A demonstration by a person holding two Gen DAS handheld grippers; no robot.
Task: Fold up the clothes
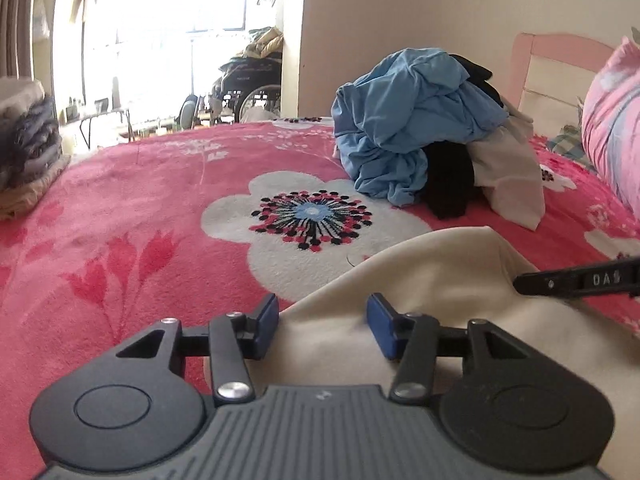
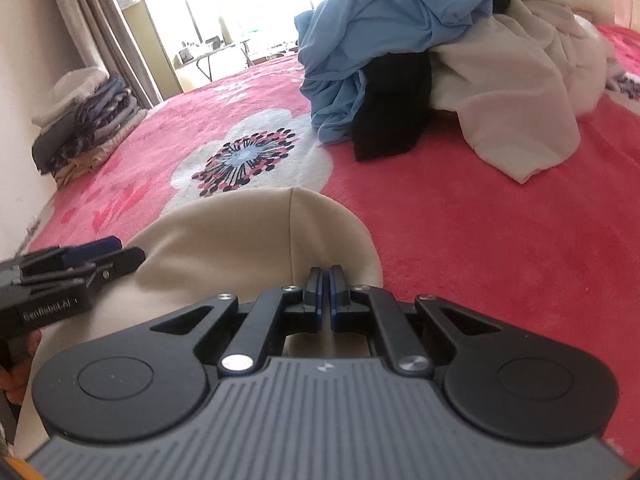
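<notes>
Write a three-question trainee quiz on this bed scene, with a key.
1. True or false: the right tongs are shut on the cream garment.
2. Which colour tops the unfolded clothes pile: A blue, B green, C yellow?
3. Fill in: the left tongs are ____ over the cream garment's edge.

Key: 1 true; 2 A; 3 open. The folded stack sits apart on the pink floral blanket.

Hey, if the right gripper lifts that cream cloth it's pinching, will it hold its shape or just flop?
Probably flop: the cream cloth already drapes in soft rounded folds over the bed. It looks thin, so likely light. The right gripper is shut on one small ridge, so the rest would likely hang and drag.
</notes>
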